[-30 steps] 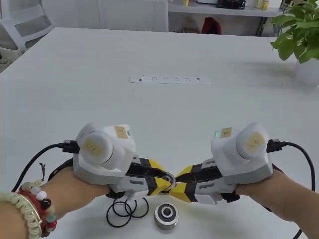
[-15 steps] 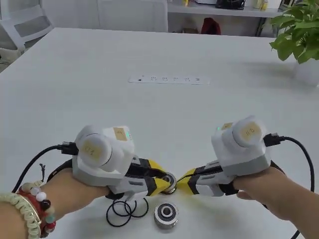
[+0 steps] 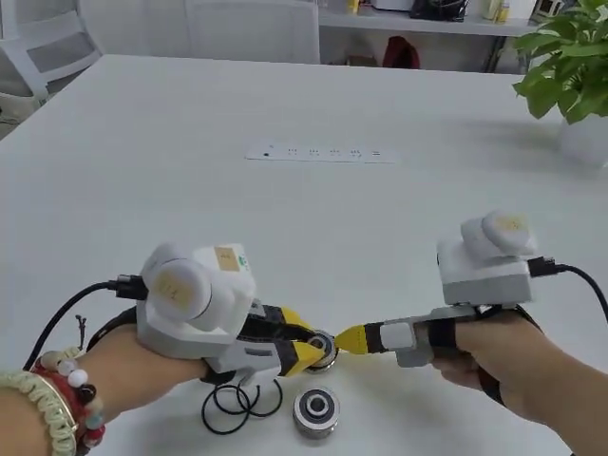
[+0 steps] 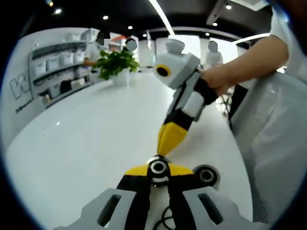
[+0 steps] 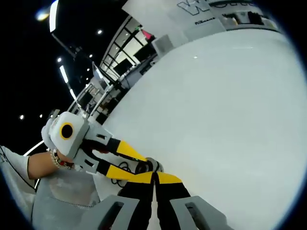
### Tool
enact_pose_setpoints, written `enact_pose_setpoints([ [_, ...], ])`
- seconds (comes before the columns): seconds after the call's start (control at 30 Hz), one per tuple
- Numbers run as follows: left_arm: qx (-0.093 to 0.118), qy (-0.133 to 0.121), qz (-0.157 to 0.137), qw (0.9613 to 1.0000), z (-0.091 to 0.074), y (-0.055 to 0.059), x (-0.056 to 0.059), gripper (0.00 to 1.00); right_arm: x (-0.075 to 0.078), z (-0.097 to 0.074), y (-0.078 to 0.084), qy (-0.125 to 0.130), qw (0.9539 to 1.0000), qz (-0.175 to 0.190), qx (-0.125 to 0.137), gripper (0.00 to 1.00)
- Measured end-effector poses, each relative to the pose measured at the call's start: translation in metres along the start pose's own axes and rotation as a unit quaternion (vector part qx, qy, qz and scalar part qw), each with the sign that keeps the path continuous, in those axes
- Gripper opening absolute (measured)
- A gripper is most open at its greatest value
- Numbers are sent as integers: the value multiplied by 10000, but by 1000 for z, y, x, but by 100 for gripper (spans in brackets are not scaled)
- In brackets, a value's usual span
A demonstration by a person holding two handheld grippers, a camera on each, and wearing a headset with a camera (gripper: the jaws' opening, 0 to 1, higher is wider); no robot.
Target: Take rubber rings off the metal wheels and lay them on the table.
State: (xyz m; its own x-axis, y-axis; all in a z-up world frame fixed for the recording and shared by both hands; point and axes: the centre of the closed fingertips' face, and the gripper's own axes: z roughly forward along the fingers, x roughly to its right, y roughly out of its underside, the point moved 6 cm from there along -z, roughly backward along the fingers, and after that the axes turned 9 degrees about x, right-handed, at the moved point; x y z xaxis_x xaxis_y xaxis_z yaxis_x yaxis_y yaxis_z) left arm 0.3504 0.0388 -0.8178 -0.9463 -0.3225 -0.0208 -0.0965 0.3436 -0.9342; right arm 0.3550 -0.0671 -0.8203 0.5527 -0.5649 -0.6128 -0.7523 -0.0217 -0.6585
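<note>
Lower centre of the head view: left gripper (image 3: 312,351), jaws clamped on a metal wheel (image 3: 324,344) low over the table (image 3: 285,218). Right gripper (image 3: 344,339), jaws pressed together, tip touching that wheel's rim.

Step, as judged: stripping a ring from the held wheel. The next move calls for a sure pinch on the rubber and a pull away.

Bottom of frame: loose rubber rings (image 3: 237,401) beside a second wheel (image 3: 315,410).

Left gripper view: held wheel's hub face-on. Right gripper view: jaw seam closed; rubber caught there, cannot tell.
</note>
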Motion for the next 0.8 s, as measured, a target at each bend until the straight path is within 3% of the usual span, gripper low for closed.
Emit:
enact_pose_setpoints([
  [0.23, 57, 2, -10, 10000, -1, 1, -1, 13, -4, 0, 1, -54, 9996, 265, 50, 0],
  [0.67, 76, -47, 10, 10000, -1, 1, 0, 13, -17, 4, -2, -195, 9997, 149, 16, 0],
  [0.77, 73, -45, 15, 10000, -1, 1, 0, 13, -23, 5, -5, -386, 9991, 141, 52, 0],
  [0.8, 73, -44, 17, 10000, -1, 1, 0, 13, -30, 7, -6, -576, 9982, 169, 59, 0],
])
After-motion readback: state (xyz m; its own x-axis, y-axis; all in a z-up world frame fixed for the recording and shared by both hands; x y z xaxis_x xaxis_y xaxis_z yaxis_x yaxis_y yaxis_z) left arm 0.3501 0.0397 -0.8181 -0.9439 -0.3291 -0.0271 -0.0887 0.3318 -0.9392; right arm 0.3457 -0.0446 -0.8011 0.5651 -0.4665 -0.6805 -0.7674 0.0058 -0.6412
